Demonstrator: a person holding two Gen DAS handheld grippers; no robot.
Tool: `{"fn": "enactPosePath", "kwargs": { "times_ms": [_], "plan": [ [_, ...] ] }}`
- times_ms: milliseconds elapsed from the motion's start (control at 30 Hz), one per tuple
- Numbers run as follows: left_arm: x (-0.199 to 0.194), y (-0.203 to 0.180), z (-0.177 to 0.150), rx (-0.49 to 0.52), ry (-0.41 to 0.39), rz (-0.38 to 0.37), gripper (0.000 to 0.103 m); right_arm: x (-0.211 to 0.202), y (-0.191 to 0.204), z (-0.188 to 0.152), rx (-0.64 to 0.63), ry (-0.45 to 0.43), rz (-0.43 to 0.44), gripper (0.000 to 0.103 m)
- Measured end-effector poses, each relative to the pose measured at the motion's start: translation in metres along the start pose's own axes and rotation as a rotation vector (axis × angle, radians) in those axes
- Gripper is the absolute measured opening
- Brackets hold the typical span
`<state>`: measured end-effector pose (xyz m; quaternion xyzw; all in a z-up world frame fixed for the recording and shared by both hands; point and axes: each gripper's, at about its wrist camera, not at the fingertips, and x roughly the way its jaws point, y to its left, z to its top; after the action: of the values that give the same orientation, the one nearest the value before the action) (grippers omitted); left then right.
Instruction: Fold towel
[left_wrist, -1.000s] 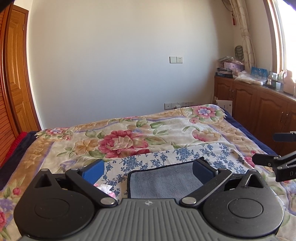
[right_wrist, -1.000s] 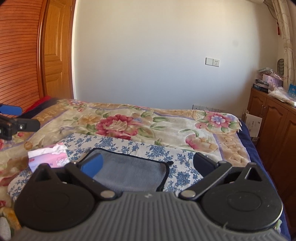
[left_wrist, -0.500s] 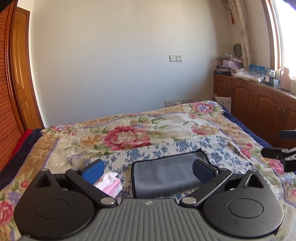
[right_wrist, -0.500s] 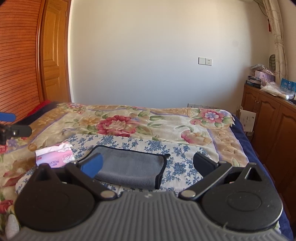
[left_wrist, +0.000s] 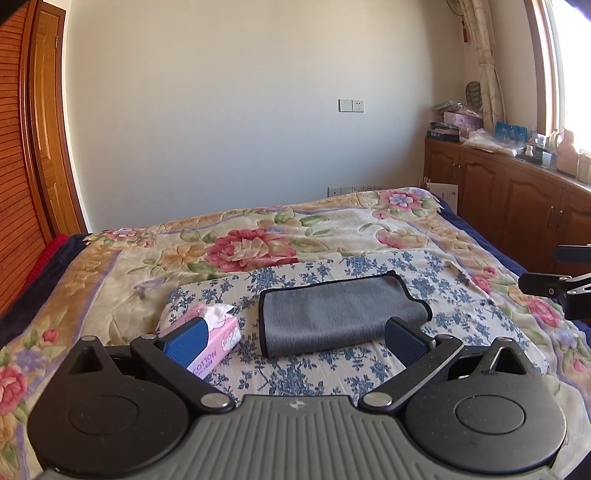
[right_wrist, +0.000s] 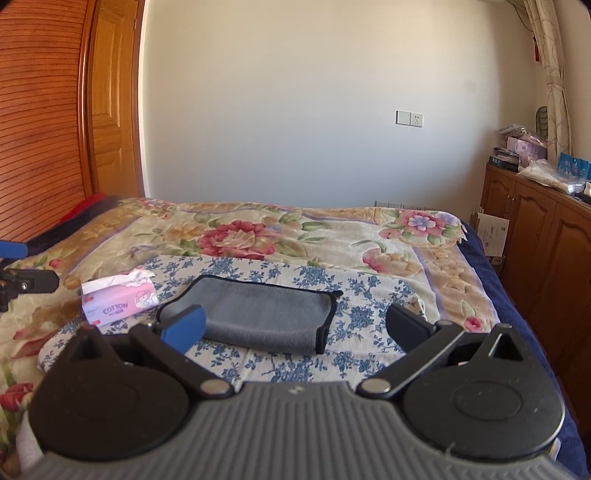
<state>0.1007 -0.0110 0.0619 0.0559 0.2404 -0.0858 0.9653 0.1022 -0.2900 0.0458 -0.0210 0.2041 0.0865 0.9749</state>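
Nearest the lens, the left gripper (left_wrist: 295, 341) hangs above the bed with its fingers spread wide and nothing between them, and the right gripper (right_wrist: 295, 328) is spread and bare too. Just past them the grey towel (left_wrist: 341, 314) lies folded on the blue-flowered cloth (left_wrist: 369, 266), a pink tissue pack (left_wrist: 216, 339) near its 9 o'clock side. Beyond, at 12 o'clock, the floral blanket (left_wrist: 251, 247) runs to the wall.

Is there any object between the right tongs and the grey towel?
Nothing visible. The right tongs are open and face the grey towel directly; the tissue pack lies off to its left.
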Motion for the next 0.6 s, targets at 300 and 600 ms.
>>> {"fn": "enactPosePath", "kwargs": {
  "times_ms": [300,600],
  "plan": [
    [-0.01,-0.005,-0.016,-0.006,0.005,0.001,0.103,-0.012,0.008,-0.01,0.005,0.0,0.007,0.103],
    [-0.017,-0.009,-0.032,-0.012,-0.006,0.03,0.103,-0.019,0.013,-0.021,0.017,-0.003,-0.017,0.103]
  ]
}}
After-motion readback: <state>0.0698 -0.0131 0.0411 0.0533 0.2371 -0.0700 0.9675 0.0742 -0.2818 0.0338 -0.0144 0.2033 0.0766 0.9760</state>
